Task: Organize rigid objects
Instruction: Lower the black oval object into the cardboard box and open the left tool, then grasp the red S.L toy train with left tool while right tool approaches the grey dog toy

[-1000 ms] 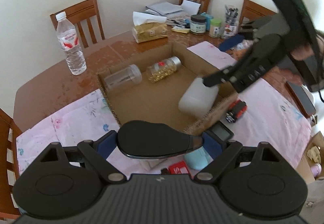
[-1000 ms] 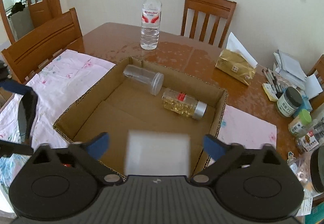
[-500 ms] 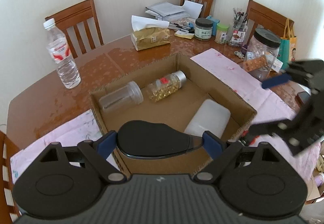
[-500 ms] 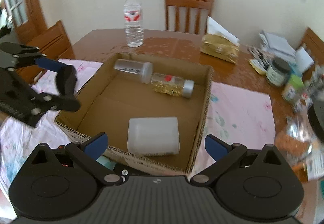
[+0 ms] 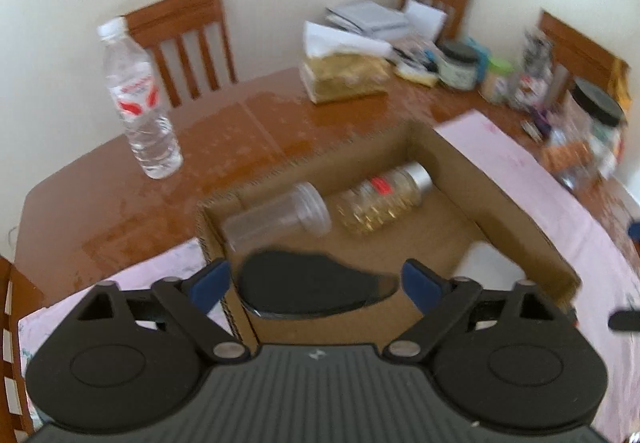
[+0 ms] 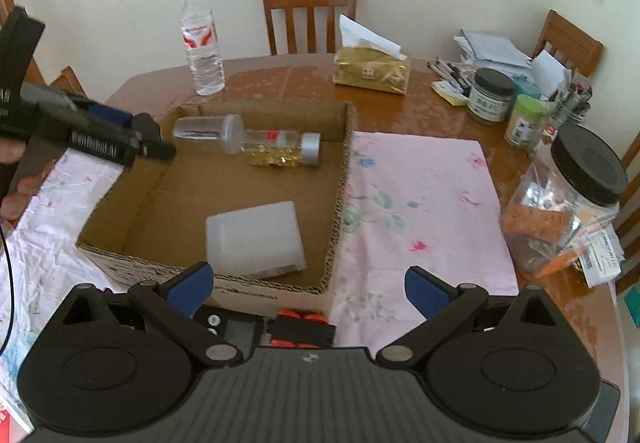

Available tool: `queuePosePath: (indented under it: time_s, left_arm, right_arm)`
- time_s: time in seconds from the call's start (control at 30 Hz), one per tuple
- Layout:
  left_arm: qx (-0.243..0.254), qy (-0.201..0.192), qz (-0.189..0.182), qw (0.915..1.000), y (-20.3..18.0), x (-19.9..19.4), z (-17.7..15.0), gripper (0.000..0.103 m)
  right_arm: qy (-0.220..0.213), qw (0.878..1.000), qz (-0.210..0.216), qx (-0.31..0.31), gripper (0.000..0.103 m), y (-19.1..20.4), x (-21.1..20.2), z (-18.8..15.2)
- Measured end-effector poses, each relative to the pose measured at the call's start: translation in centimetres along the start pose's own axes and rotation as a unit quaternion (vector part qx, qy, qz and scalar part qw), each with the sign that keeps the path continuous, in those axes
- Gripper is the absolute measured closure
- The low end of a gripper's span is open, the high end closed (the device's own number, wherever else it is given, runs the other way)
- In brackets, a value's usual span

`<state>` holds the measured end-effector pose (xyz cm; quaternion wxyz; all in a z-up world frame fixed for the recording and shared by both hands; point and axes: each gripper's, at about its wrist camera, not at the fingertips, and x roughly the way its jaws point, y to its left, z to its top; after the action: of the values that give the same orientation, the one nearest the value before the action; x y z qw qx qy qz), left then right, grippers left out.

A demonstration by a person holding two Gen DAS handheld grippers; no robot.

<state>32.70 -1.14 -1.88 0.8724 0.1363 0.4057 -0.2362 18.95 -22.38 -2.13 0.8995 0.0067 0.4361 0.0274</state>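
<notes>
The left gripper (image 5: 314, 285) has carried the black case (image 5: 308, 289) over the box (image 5: 504, 195); its fingers have just widened, case between them. Smooth, light, rigid: grip its flanks. The right gripper (image 6: 308, 285) gapes empty.

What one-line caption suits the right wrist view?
Open right gripper faces a cardboard box holding a white container and two jars.

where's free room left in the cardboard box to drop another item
Bare floor in the cardboard box lies between the white container and the two jars, clear jar and capsule bottle, plus the left half. The far wall is crowded.
</notes>
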Motion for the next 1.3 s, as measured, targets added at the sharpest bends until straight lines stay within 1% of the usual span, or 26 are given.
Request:
queuePosePath:
  time_s: [0.03, 0.13, 0.3, 0.4, 0.53, 0.57, 0.6, 0.67, 0.77, 0.93, 1.07, 1.2, 1.3]
  left_arm:
    - [-0.007, -0.003, 0.003, 1.0, 0.2, -0.1, 0.0, 0.004]
    - [-0.021, -0.014, 0.012, 0.9996, 0.5, -0.9, -0.4, 0.004]
    - [-0.036, -0.016, 0.011, 0.9992, 0.4, -3.2, -1.4, 0.002]
    - [-0.041, -0.02, 0.021, 0.9987, 0.1, -4.4, -2.7, 0.001]
    - [-0.054, -0.031, 0.035, 0.9974, -0.5, -5.1, -5.9, 0.001]
    - [-0.067, -0.025, 0.044, 0.9965, -0.6, -5.3, -6.6, 0.001]
    - [-0.083, -0.015, 0.049, 0.9953, -0.7, -5.5, -7.4, 0.001]
    - [-0.085, -0.014, 0.05, 0.995, -1.0, -6.2, -9.0, 0.001]
    - [-0.085, -0.006, 0.079, 0.9933, -1.9, -6.9, -11.5, 0.001]
    - [-0.103, 0.001, 0.087, 0.9909, -2.9, -7.6, -14.8, 0.001]
    - [-0.134, 0.003, 0.098, 0.9861, -3.0, -8.2, -16.9, 0.001]
    - [-0.156, 0.009, 0.131, 0.979, -2.8, -8.2, -18.8, 0.001]
    - [-0.169, 0.015, 0.132, 0.9765, -2.3, -8.2, -19.8, 0.001]
  right_arm:
    - [0.002, 1.0, -0.003, 0.0, 0.0, 0.0, 0.0, -0.1]
    - [0.008, 1.0, -0.005, 0.004, 0.0, 0.0, 0.0, -0.2]
    - [0.01, 1.0, -0.005, 0.008, 0.0, 0.1, -0.9, -0.4]
    - [0.004, 1.0, -0.006, 0.006, 0.0, 0.3, -1.2, -1.3]
    - [-0.009, 1.0, -0.008, -0.003, 0.0, 0.7, -0.8, -3.7]
    - [0.0, 1.0, -0.016, 0.0, 0.0, 0.9, -0.7, -4.4]
    - [0.012, 1.0, -0.015, 0.007, 0.0, 1.0, -0.6, -5.1]
    - [0.018, 1.0, 0.009, 0.004, 0.0, 1.1, -0.7, -6.5]
    - [0.035, 0.999, 0.008, -0.006, 0.0, 1.7, -0.6, -8.4]
    - [0.047, 0.998, 0.046, -0.006, 0.0, 2.4, 0.2, -10.7]
    - [0.057, 0.996, 0.071, -0.014, 0.0, 3.6, 0.9, -11.4]
    - [0.052, 0.993, 0.098, -0.033, 0.0, 5.4, 0.8, -11.1]
    - [0.047, 0.991, 0.114, -0.058, 0.0, 6.9, 1.1, -10.6]
